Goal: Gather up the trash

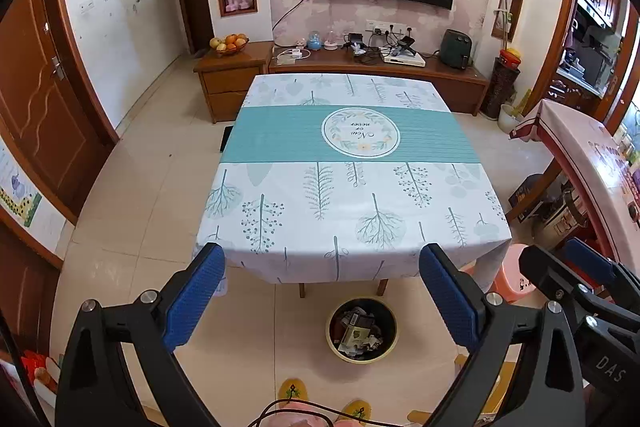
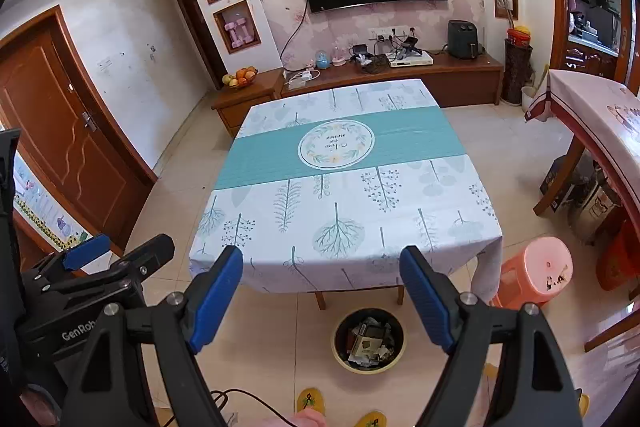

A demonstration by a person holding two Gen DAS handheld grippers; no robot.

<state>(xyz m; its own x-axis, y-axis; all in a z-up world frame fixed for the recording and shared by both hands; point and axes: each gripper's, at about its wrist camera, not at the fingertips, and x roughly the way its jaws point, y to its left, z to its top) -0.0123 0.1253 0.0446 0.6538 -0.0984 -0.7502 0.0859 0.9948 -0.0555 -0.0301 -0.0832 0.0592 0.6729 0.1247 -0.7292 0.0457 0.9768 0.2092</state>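
Observation:
A round bin (image 1: pixel 362 331) with a yellow rim stands on the floor below the table's near edge, holding several pieces of paper and packaging trash; it also shows in the right wrist view (image 2: pixel 369 341). The table (image 1: pixel 344 195) carries a white and teal leaf-print cloth with nothing on it, and it shows in the right wrist view too (image 2: pixel 344 195). My left gripper (image 1: pixel 324 267) is open and empty, held above the floor before the table. My right gripper (image 2: pixel 322 267) is open and empty beside it, also seen at the left view's right edge (image 1: pixel 560 267).
A pink plastic stool (image 2: pixel 534 273) stands right of the table. A second table with a pink cloth (image 2: pixel 600 115) is at the right. A wooden TV cabinet (image 1: pixel 376 67) runs along the far wall. Brown doors (image 1: pixel 44 107) are on the left. Yellow slippers (image 1: pixel 290 393) are below.

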